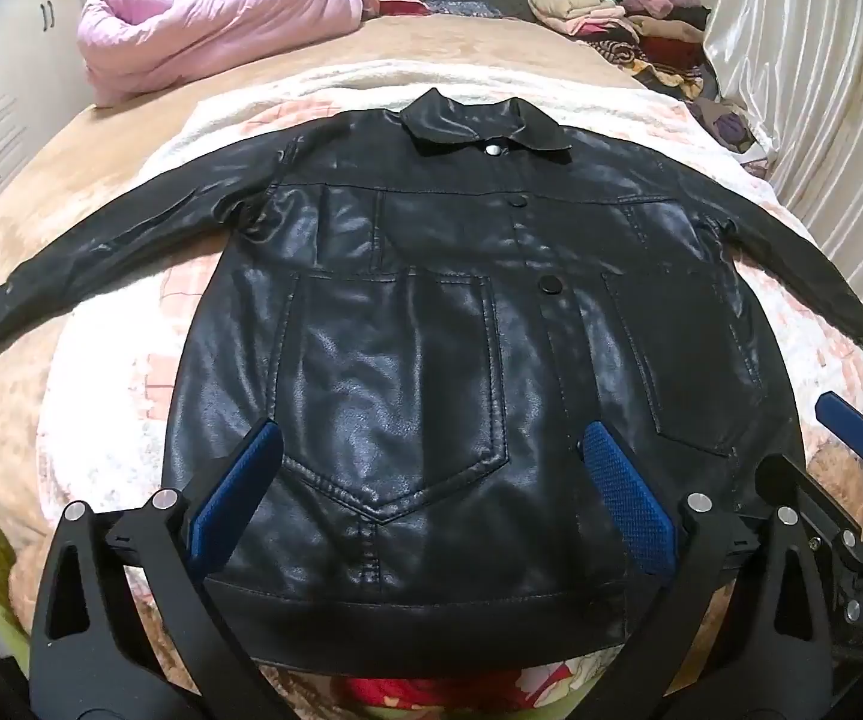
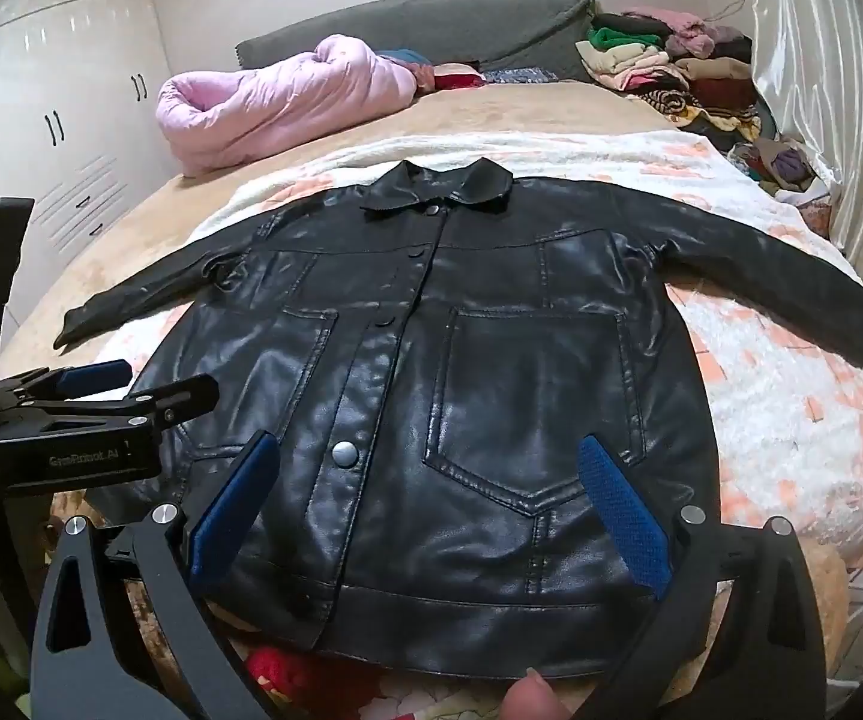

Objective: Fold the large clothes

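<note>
Hovering over the black jacket (image 1: 431, 324), both grippers' blue fingers (image 1: 233, 498) spread wide, holding nothing.

Jacket (image 2: 431, 420) right sleeve end cut off at frame edge.

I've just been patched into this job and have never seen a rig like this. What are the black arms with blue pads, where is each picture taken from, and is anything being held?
No robot here: a person holds a two-finger gripper in each hand, and each gripper carries a fisheye camera looking along its fingers. One picture is from the left gripper, the other from the right gripper. The blue strips are their finger pads. Both grippers are open and hold nothing; they hover over the hem of a black leather jacket, lying flat, front up, sleeves spread, on a white and pink blanket on the bed. Farther back are a pink quilt and a pile of clothes.
</note>
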Action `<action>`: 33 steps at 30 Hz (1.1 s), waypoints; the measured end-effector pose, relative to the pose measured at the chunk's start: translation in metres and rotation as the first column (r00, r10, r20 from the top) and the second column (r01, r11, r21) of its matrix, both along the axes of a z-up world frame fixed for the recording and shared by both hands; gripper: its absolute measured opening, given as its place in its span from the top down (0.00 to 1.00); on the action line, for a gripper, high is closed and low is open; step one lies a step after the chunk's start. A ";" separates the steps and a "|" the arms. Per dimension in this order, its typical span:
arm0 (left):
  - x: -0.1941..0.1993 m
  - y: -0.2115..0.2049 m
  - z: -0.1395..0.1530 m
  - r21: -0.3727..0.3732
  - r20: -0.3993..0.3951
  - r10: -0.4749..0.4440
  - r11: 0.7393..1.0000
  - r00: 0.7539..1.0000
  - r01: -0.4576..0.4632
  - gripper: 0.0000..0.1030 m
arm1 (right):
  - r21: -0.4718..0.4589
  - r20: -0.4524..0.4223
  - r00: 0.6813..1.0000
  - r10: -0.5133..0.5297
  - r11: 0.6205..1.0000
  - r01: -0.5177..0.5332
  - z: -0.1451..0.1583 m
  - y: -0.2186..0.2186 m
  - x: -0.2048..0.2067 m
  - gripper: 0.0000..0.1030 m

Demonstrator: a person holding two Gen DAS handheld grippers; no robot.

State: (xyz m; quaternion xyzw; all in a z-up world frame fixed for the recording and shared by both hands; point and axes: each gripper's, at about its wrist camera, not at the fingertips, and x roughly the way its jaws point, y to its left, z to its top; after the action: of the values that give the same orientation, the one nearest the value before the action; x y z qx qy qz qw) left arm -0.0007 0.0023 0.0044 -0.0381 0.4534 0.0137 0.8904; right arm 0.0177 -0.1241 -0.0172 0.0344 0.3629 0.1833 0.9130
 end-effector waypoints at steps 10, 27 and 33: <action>-0.001 0.003 0.002 -0.002 0.005 0.002 1.000 1.000 -0.002 0.09 | -0.011 0.006 1.000 -0.003 1.000 0.003 0.000 0.001 -0.001 0.04; -0.001 0.008 0.004 -0.003 0.019 0.003 1.000 1.000 -0.003 0.09 | -0.022 0.006 1.000 -0.006 1.000 0.006 -0.001 0.001 -0.001 0.04; -0.001 0.006 0.005 0.005 0.023 -0.005 1.000 1.000 0.005 0.09 | -0.026 0.004 1.000 -0.011 1.000 0.011 0.000 0.001 -0.002 0.04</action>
State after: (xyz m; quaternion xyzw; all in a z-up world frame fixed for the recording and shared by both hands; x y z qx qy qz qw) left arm -0.0018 0.0088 0.0097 -0.0351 0.4432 0.0122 0.8956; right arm 0.0158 -0.1231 -0.0169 0.0242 0.3634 0.1738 0.9150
